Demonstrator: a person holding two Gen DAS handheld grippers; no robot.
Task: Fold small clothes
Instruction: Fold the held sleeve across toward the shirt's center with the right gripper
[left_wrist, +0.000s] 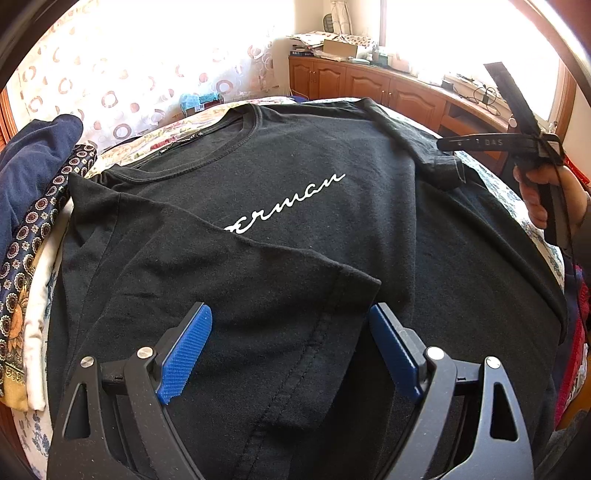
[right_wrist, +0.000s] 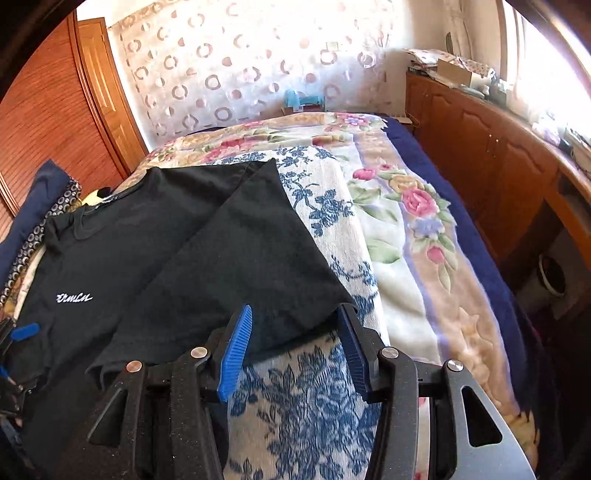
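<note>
From the left wrist camera we see the left gripper (left_wrist: 290, 347) with its blue pads (left_wrist: 186, 354) spread wide, nothing clamped between them. Under the gap lies the black T-shirt (left_wrist: 295, 221), chest up, with its left sleeve (left_wrist: 229, 280) folded in across the body so that it covers the start of the white lettering (left_wrist: 288, 205). The pads hang just over that folded cloth; we cannot tell whether they brush it. The gripper points downward at the shirt. At the far right edge a hand (left_wrist: 546, 195) grips the black handle of the other tool, raised above the shirt's right sleeve (left_wrist: 417, 147). This view alone shows the pile of dark blue and patterned clothes (left_wrist: 33, 206) at the left, and the wooden cabinets (left_wrist: 369, 88) by the bright window.

From the right wrist camera we see the right gripper (right_wrist: 293, 350) with its pads (right_wrist: 236, 354) about half apart and empty. The shirt's right sleeve (right_wrist: 240, 266) lies folded inward, its near corner reaching just between the pad tips, loose and not pinched. The gripper tilts down over the right edge of the shirt. Only here do we see the blue-flowered cloth (right_wrist: 306, 406) under the shirt, the rose blanket (right_wrist: 413, 221) to the right, and the left tool's blue pad (right_wrist: 24, 331) at the left edge.
</note>
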